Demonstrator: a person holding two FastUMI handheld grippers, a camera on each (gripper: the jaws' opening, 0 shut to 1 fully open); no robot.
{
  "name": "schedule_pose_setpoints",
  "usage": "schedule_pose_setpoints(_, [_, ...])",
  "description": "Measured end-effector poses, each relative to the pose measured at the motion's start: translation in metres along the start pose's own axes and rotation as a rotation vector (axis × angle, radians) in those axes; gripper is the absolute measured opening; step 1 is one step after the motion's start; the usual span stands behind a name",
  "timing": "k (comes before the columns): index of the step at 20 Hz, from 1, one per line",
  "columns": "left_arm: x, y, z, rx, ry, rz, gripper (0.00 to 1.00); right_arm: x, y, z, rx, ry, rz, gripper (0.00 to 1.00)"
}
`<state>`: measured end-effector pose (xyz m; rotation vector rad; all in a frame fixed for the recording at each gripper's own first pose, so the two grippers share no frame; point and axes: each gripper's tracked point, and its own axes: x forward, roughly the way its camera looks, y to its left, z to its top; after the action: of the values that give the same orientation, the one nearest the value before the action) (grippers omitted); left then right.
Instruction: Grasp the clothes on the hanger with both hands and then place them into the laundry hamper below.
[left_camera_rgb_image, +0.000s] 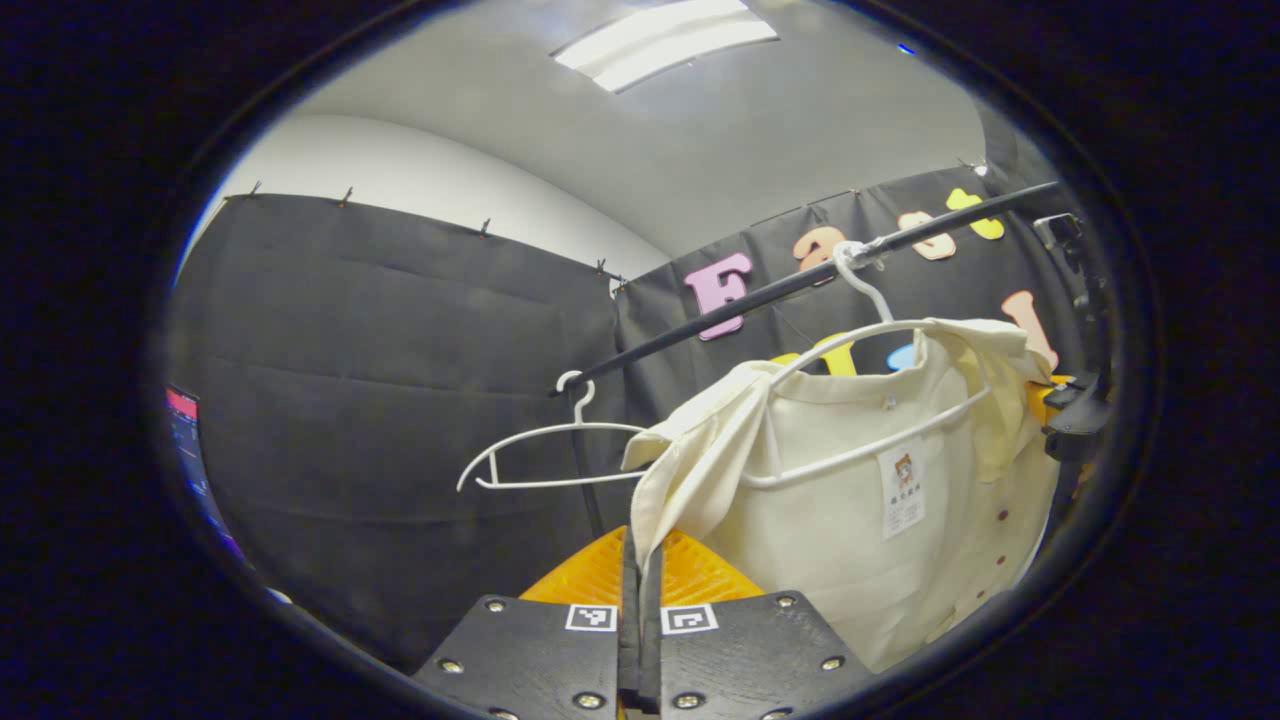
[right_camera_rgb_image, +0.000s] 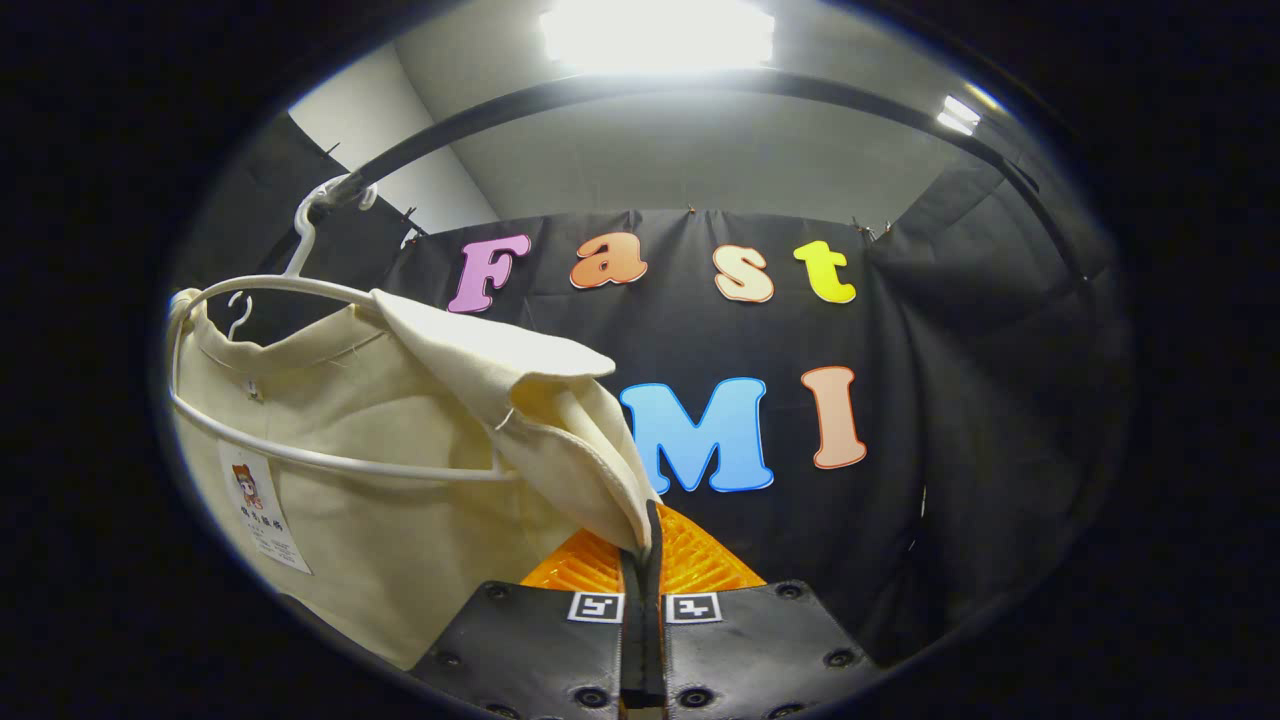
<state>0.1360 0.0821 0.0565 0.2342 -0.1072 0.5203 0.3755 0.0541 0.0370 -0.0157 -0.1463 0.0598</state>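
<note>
A cream shirt (left_camera_rgb_image: 850, 500) hangs on a white hanger (left_camera_rgb_image: 880, 330) from the black rail (left_camera_rgb_image: 760, 292). My left gripper (left_camera_rgb_image: 640, 560) is shut on the shirt's left shoulder edge, the cloth pinched between its fingers. In the right gripper view the same cream shirt (right_camera_rgb_image: 380, 460) and its white hanger (right_camera_rgb_image: 290, 290) show at the left, and my right gripper (right_camera_rgb_image: 642, 545) is shut on the tip of the shirt's other shoulder fold. The right gripper and its holder (left_camera_rgb_image: 1075, 410) also show at the far right of the left gripper view, beside the shirt.
An empty white hanger (left_camera_rgb_image: 550, 450) hangs on the rail left of the shirt. The black rail (right_camera_rgb_image: 700, 85) arcs overhead in the right gripper view. Black cloth walls stand behind and to the sides. A screen edge (left_camera_rgb_image: 185, 440) shows at far left.
</note>
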Motion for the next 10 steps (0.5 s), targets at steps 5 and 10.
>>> schedule_pose_setpoints(5, [0.013,0.024,0.017,0.014,-0.055,0.045,0.01,0.010,-0.018,0.016,-0.014,-0.061,-0.047,0.01])
schedule_pose_setpoints(10, [0.034,0.045,0.019,-0.015,-0.059,0.082,0.00,0.027,-0.029,0.022,0.021,-0.084,-0.069,0.01])
